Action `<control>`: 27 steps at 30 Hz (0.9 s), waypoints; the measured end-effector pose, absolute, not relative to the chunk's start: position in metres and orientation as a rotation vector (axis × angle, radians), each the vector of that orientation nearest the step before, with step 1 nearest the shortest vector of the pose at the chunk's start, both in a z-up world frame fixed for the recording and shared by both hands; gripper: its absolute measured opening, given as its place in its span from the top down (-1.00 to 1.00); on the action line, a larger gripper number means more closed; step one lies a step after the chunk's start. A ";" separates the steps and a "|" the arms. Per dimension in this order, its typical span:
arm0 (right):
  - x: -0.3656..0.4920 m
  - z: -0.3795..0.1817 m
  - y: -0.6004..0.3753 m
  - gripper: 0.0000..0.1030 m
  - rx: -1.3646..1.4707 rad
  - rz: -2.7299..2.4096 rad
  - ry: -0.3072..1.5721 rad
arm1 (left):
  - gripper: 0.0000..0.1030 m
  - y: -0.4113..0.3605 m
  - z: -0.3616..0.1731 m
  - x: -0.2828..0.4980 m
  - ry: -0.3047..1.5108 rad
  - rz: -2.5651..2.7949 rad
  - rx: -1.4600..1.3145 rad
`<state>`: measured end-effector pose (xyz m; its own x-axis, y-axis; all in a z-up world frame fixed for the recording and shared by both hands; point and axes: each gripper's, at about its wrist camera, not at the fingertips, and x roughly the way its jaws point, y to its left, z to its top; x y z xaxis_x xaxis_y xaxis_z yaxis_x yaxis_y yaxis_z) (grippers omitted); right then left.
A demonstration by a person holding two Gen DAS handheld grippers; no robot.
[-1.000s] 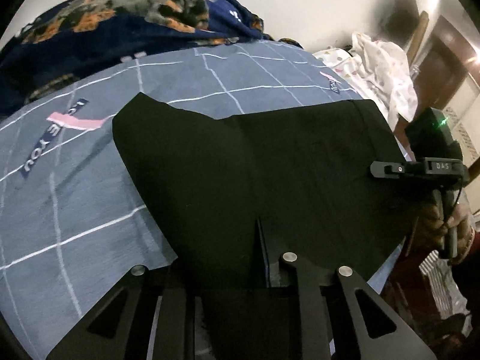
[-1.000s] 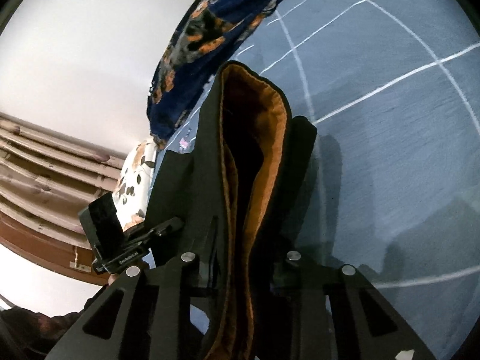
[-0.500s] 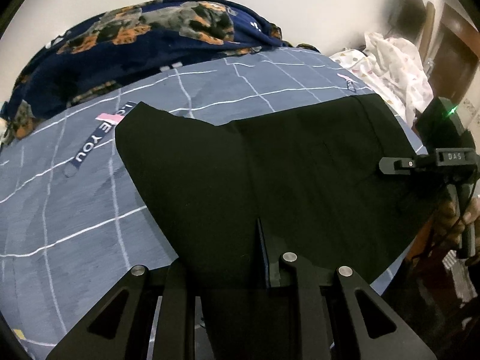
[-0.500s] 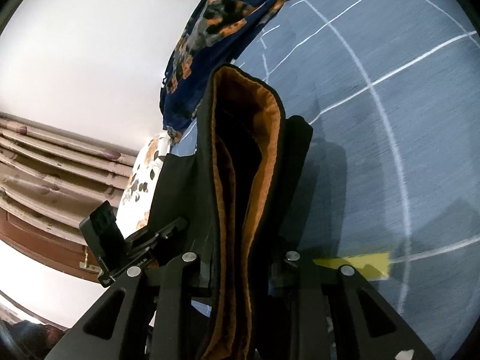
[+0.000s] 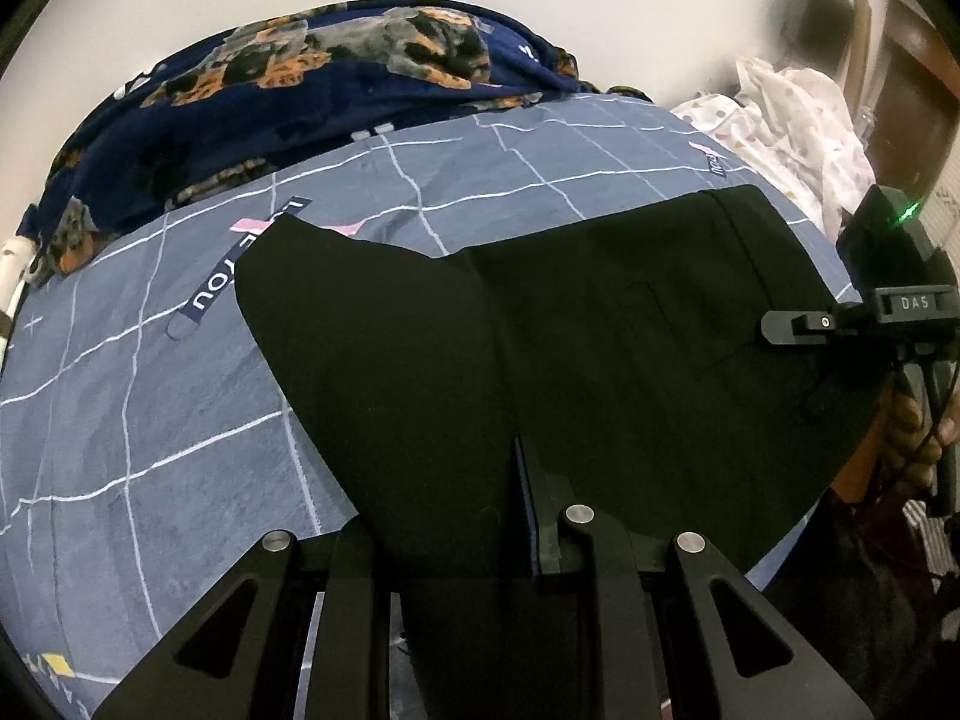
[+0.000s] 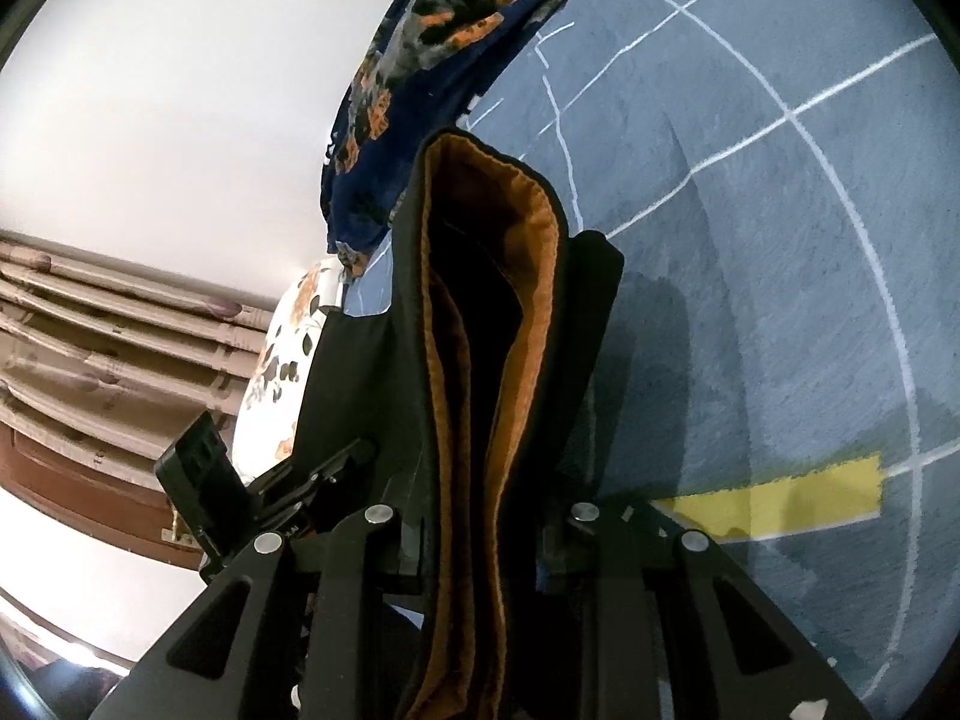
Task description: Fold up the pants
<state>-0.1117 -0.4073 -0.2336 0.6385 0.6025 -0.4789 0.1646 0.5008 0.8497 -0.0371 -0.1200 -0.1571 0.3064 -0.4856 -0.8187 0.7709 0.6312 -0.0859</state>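
Both tools are clamping the pants (image 5: 540, 360) along the near edge: left tool (image 5: 474, 546) is gripping black cloth between narrow jaws, right tool (image 6: 480, 516) is pinching the waistband end, orange lining showing in the bunched layers. Pants are lying mostly flat on the bed (image 5: 150, 420), far part spread over the grid sheet, near edge lifted by the two grips. Holding two points on one edge is likely keeping it taut and straight so the fold lands square. Blanket (image 5: 300, 90) is sitting at the far side, clear of the work. Versus 1 s ago: both grips are unchanged, the left view is tilting up, showing more blanket and sheet, and a yellow patch (image 6: 780, 498) is coming into the right view, so both tools are moving with the cloth.
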 end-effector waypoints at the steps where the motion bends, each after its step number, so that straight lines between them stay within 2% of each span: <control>1: -0.113 -0.235 -0.407 0.57 1.045 0.307 0.868 | 0.61 -0.120 -0.158 -0.038 0.936 -0.854 0.353; 16: -0.118 -0.247 -0.411 0.56 1.068 0.292 0.889 | 0.60 -0.123 -0.170 -0.039 0.946 -0.847 0.376; 24: -0.120 -0.253 -0.410 0.37 1.052 0.262 0.911 | 0.59 -0.124 -0.170 -0.038 0.945 -0.847 0.379; 27: -0.120 -0.254 -0.408 0.36 1.037 0.258 0.916 | 0.58 -0.124 -0.172 -0.038 0.939 -0.844 0.387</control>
<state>-0.1198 -0.4081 -0.2543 0.6169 0.5826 -0.5291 0.2206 0.5173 0.8269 -0.0379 -0.1240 -0.1717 0.3120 -0.4624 -0.8299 0.7761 0.6280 -0.0581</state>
